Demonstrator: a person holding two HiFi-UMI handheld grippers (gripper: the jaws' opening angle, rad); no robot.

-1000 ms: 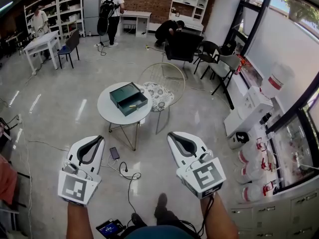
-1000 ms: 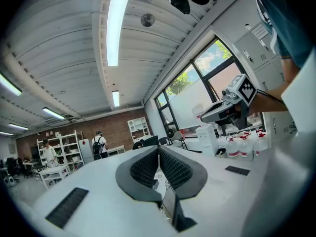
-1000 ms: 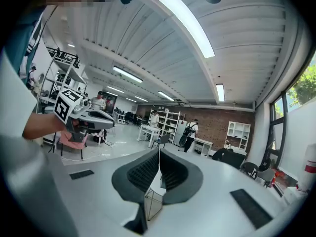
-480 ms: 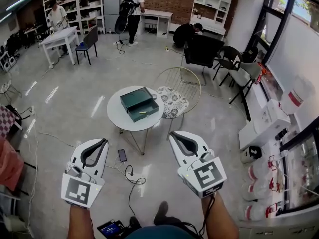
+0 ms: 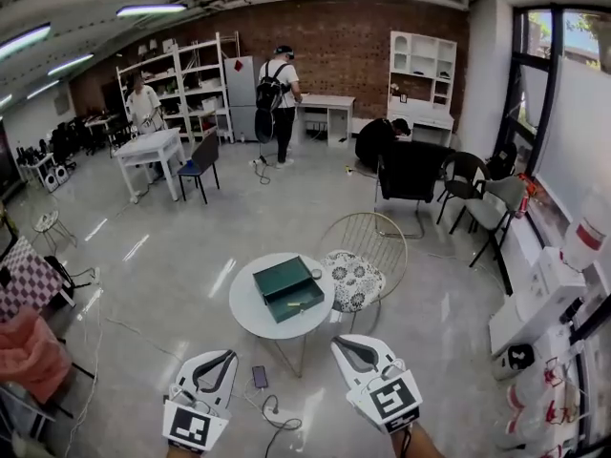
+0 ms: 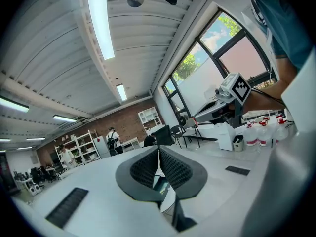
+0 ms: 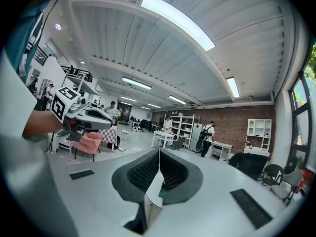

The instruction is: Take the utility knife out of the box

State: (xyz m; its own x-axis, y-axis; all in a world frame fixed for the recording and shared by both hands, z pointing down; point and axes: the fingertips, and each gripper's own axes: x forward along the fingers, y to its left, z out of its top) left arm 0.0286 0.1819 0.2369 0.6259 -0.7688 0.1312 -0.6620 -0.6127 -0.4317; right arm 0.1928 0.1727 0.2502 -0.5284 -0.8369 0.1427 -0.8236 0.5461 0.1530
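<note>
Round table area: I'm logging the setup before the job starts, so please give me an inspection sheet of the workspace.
Surface: round white table, some way ahead of both tools.
Job's things: green box lies open on the table; its contents are too small to tell.
Clutter: phone on the floor by the table legs.
Grippers: left tool and right tool both have their jaws together with nothing between them, and both are held short of the table.
Cables: cable loops on the floor near the phone.
Surroundings: wire chair with a cushion touches the table's right side; a person stands far off by the brick wall.
</note>
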